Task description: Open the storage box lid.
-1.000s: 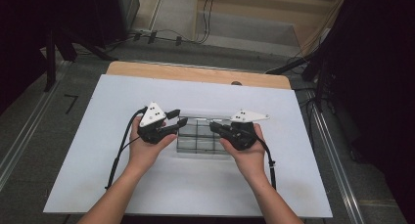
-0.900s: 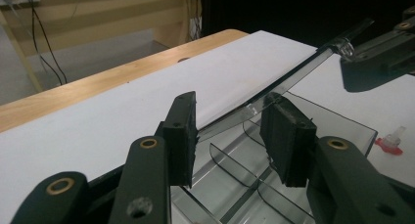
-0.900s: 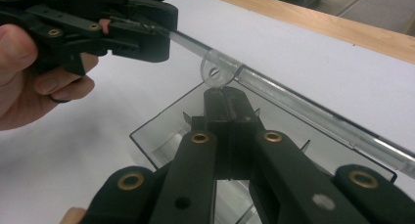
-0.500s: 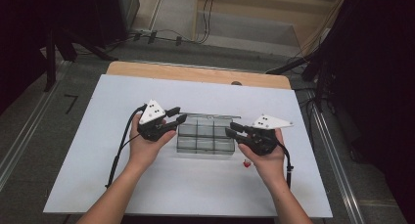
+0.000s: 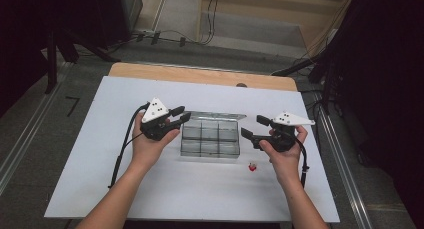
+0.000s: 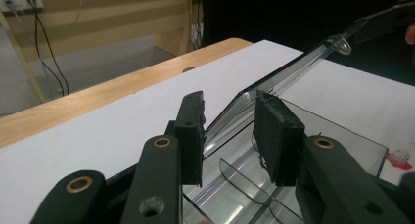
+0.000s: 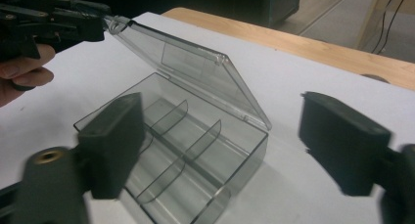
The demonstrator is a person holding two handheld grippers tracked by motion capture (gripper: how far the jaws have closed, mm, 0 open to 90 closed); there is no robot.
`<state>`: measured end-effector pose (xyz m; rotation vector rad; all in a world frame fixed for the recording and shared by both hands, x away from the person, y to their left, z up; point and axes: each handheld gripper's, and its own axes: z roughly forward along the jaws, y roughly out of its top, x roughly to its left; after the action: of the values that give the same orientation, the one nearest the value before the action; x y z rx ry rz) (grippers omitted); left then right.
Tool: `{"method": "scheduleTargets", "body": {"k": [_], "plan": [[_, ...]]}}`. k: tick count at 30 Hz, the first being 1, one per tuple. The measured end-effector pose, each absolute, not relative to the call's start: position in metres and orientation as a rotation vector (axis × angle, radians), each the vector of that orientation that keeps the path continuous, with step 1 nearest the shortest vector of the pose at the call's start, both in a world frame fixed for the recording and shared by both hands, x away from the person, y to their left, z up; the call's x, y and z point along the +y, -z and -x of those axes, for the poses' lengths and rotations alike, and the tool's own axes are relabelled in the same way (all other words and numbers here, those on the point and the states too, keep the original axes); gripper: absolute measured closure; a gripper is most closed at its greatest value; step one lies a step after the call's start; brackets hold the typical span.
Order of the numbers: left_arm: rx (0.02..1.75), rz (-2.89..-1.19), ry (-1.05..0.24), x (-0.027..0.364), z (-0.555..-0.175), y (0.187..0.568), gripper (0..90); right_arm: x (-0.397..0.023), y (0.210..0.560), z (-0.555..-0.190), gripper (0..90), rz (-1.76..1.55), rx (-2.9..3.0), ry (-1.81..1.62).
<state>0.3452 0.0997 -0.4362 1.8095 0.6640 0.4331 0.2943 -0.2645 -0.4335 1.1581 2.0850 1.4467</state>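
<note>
Your clear plastic box sits at the middle of the white table, its long axis running left to right between your two hands, compartments inside apparently empty. The lid is raised and hinged along the far long edge.

Your left gripper is at the box's left end, its jaws parted a little. In the left gripper view the lid edge runs up through the gap between them; whether the pads touch it cannot be told from these frames. In the right gripper view that gripper's tips appear to meet the lid's tab at its free corner.

Your right gripper stands just beside the box's right end, jaws spread wide and holding nothing, pointed leftward at the box.

A small red piece lies on the table near the box's front right corner, just in front of your right hand. That hand is plainly the nearer one to it.

Judgement: if that piece is meant for a compartment, the move falls to the right gripper, which must swing down and toward you to reach it.
</note>
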Motion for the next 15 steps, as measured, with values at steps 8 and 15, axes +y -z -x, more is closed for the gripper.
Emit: {"method": "scheduleTargets", "body": {"k": [8, 15], "plan": [[0.668, -1.795, -0.398, 0.104, -0.353, 0.434, 67.1, -0.259, 0.437, -0.314, 0.0, -1.155, 2.099, -1.495], [0.671, -1.79, -0.387, 0.105, -0.358, 0.433, 68.9, -0.255, 0.44, -0.327, 12.8, -1.182, 2.099, -1.483]]}}
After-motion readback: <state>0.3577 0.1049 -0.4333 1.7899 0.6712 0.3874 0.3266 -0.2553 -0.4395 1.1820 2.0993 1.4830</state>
